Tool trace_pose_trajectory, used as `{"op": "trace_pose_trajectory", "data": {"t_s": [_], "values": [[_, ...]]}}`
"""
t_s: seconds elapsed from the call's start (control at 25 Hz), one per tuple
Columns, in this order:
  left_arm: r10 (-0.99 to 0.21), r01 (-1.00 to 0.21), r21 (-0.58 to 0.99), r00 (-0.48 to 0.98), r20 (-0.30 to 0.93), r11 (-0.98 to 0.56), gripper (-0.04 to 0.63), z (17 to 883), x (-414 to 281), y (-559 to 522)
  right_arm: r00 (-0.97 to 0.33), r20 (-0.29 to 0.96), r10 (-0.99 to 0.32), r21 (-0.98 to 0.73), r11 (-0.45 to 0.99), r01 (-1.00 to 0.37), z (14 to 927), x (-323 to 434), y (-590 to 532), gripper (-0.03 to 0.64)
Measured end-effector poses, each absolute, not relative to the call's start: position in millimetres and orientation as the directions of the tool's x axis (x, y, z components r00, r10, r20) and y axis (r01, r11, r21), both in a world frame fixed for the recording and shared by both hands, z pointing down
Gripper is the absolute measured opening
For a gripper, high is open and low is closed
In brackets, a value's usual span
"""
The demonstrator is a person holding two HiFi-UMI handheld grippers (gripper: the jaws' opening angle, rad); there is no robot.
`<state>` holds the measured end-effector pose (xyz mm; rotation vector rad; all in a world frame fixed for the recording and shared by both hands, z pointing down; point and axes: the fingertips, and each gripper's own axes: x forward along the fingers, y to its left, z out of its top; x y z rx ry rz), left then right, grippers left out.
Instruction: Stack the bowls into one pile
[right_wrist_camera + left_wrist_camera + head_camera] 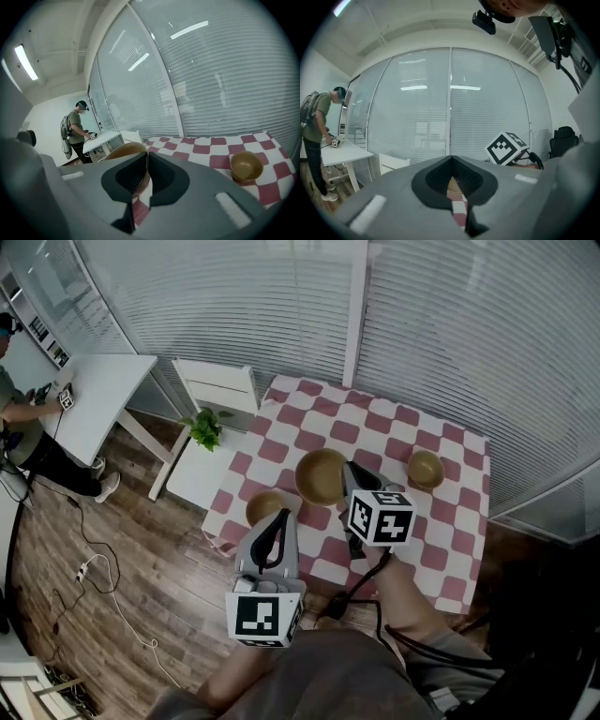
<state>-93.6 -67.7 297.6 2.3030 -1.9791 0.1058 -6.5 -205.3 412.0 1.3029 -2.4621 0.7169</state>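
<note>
Stacking was judged begun: the large bowl (319, 476) was pinched by the right gripper (351, 474), the left gripper (281, 517) pressed together, empty; alignment with a small bowl (265, 506) was needed next.

A table (441, 559) bears three bowls well apart: the middle bowl (322, 476) near its centre, the right bowl (425, 469) towards the far right edge, the left bowl (265, 508) near the front left corner. Left of the table, a plant (205, 428) stands on a side table (192, 474), with a desk (98, 395) and a person (28, 442) further left.

Checked-cloth table (450, 549), left small bowl (265, 506) near its edge, right small bowl (425, 469), large bowl (322, 476) between.
</note>
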Motion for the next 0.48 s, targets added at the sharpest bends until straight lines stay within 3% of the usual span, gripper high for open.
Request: {"op": "trace_pose_trajectory", "data": {"t_s": [0.48], "values": [[-0.985, -0.995, 0.072, 0.080, 0.150, -0.070, 0.000, 309.3, -201.9, -21.8, -0.592, 0.505, -0.628, -0.273, 0.535, -0.800, 436.7, -116.9, -154.5, 0.041]]}}
